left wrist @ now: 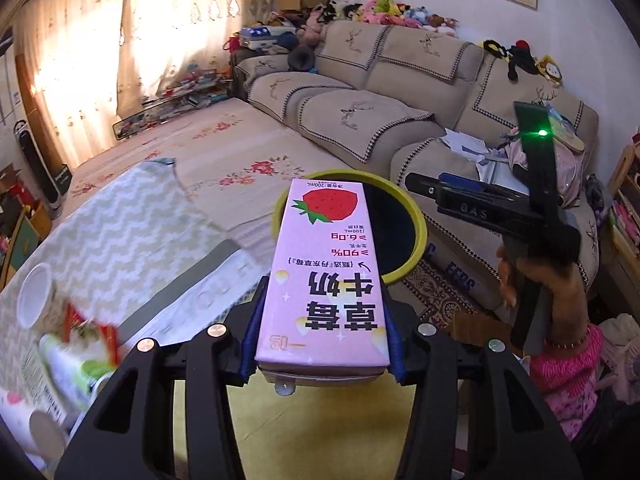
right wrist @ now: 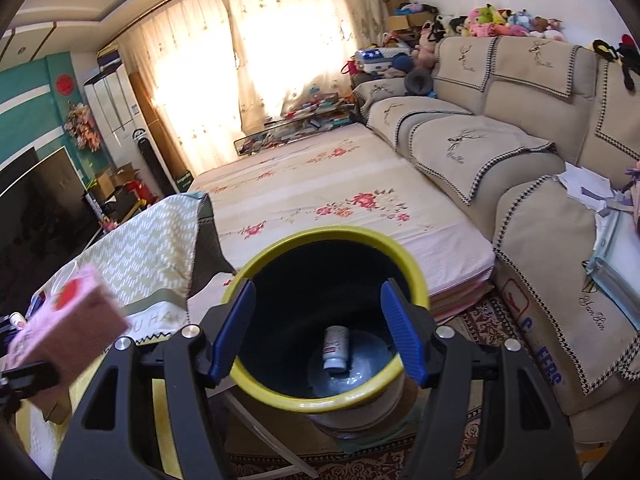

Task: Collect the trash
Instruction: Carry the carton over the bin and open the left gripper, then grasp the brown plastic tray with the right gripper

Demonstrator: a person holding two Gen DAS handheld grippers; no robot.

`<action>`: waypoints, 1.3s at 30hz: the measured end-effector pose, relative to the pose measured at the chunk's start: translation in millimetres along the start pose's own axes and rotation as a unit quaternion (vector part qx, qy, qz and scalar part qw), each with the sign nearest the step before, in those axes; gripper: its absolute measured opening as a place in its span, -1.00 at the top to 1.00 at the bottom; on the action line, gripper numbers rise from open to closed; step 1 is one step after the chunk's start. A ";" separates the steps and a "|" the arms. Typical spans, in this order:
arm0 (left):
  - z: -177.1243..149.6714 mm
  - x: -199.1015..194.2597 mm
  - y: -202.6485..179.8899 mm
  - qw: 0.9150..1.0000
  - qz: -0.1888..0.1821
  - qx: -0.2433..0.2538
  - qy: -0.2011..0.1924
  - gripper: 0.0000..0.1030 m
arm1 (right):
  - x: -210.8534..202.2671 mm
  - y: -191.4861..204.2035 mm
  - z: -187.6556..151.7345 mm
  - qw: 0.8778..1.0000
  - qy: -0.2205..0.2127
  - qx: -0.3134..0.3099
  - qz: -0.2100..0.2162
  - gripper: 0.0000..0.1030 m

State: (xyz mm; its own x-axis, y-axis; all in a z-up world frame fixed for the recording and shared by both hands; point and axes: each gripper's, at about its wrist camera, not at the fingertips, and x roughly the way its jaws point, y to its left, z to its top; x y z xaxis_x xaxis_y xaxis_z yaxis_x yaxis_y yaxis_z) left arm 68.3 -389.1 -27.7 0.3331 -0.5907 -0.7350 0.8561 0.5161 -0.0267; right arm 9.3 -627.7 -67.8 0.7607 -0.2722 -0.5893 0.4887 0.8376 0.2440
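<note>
My left gripper [left wrist: 322, 364] is shut on a pink strawberry milk carton [left wrist: 326, 272] and holds it in the air just short of the yellow-rimmed bin [left wrist: 416, 216]. In the right wrist view the carton [right wrist: 68, 320] shows blurred at the far left. My right gripper [right wrist: 318, 328] is open and empty, hovering right above the bin's mouth [right wrist: 248, 268]. A small white bottle [right wrist: 335, 348] lies on the bin's dark bottom. In the left wrist view the right gripper [left wrist: 416, 182] sits beyond the bin, held by a hand.
A table with a zigzag cloth [left wrist: 120, 236] is at left, holding a white cup [left wrist: 34, 296] and blurred packets [left wrist: 84, 344]. A beige sofa [right wrist: 500, 140] runs along the right. A flowered mattress [right wrist: 320, 192] lies behind the bin. A patterned rug [right wrist: 488, 316] covers the floor.
</note>
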 end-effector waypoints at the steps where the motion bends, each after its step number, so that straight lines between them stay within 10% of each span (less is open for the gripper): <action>1: 8.2 12.7 -7.1 1.000 -0.001 0.006 0.004 0.05 | -1.3 -4.1 0.3 1.000 -0.002 0.003 -0.003 -0.21; 14: 75.6 135.9 -22.5 0.999 -0.001 -0.006 0.044 0.03 | -15.7 -48.3 2.5 0.998 -0.020 0.044 -0.027 -0.21; 18: 80.5 148.4 -21.3 0.999 0.027 -0.005 0.037 -0.46 | -14.7 -47.5 1.2 0.998 -0.016 0.047 -0.025 -0.21; 27: 47.2 27.7 9.5 0.996 0.046 -0.061 -0.053 -0.62 | 1.2 -11.8 -9.0 1.000 0.012 0.012 0.014 -0.21; 39: -80.5 -127.7 98.9 0.964 0.161 -0.178 -0.116 -0.78 | 7.5 116.9 -25.2 0.985 0.048 -0.100 0.129 -0.21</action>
State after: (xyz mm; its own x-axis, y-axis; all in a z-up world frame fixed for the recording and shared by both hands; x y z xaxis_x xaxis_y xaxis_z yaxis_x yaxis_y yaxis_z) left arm 78.6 -212.6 9.0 0.6732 -0.4669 -0.5734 0.5186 0.8509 -0.0840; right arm 61.4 -519.9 -63.1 0.8000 -0.0009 -0.6000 0.1834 0.9525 0.2431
